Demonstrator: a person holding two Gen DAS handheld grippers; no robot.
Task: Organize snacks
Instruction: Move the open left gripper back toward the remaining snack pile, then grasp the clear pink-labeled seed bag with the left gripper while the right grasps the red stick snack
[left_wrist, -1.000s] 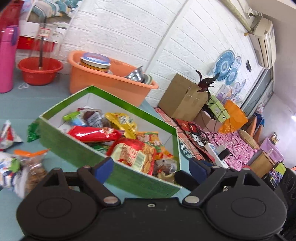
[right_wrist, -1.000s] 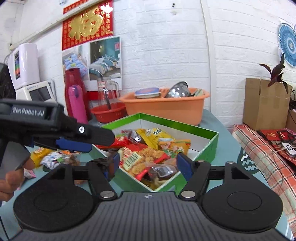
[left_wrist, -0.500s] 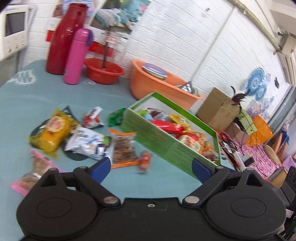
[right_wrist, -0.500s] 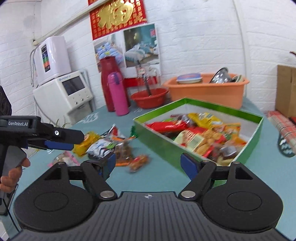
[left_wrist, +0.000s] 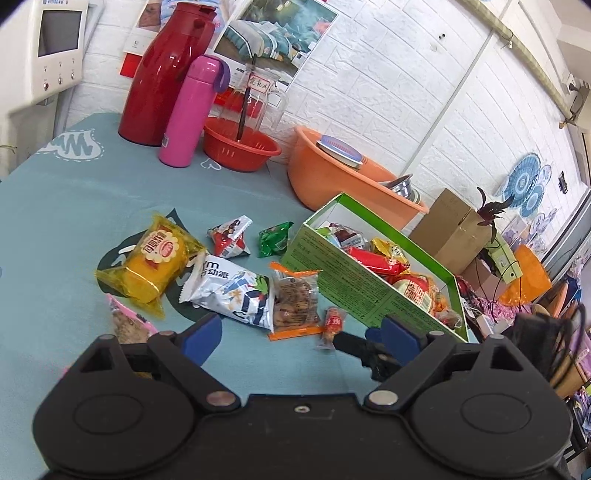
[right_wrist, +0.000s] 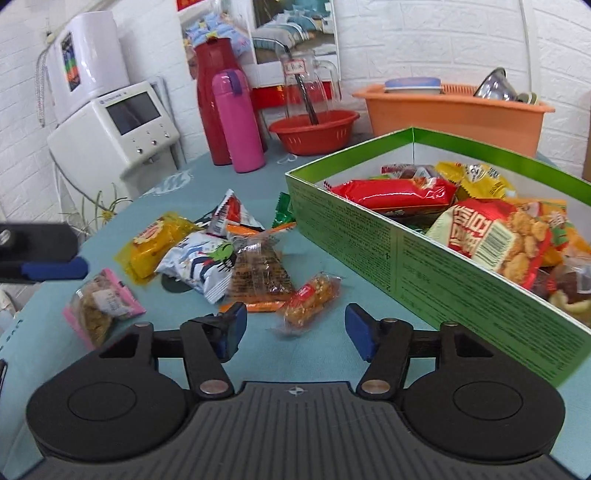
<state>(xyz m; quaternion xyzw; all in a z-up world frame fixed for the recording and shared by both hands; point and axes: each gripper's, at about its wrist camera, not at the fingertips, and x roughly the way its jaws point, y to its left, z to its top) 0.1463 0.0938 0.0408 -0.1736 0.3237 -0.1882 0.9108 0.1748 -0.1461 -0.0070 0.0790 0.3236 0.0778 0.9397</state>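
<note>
A green box (left_wrist: 354, 280) (right_wrist: 369, 236) full of snack packets stands on the teal table. Left of it lie loose packets: a yellow one (left_wrist: 159, 262) (right_wrist: 155, 240), a white-blue one (left_wrist: 229, 288) (right_wrist: 199, 262), a clear brown one (left_wrist: 295, 299) (right_wrist: 258, 273), a pink one (left_wrist: 129, 325) (right_wrist: 99, 306) and a small orange-red snack (left_wrist: 332, 325) (right_wrist: 310, 297). My right gripper (right_wrist: 295, 328) hangs low just short of the small snack, jaws closing, pads touching nothing. My left gripper (left_wrist: 301, 334) stands open and empty above the loose packets.
At the back of the table stand a red jug (left_wrist: 162, 74), a pink bottle (left_wrist: 192, 110), a red bowl (left_wrist: 240, 147) and an orange basin (left_wrist: 332, 184). A white appliance (right_wrist: 110, 129) sits off the table's left edge. A cardboard box (left_wrist: 450, 225) lies beyond the green box.
Both views swung left from the green box to the loose packets. My right gripper came down close to the small orange-red snack and its jaws narrowed a little.
</note>
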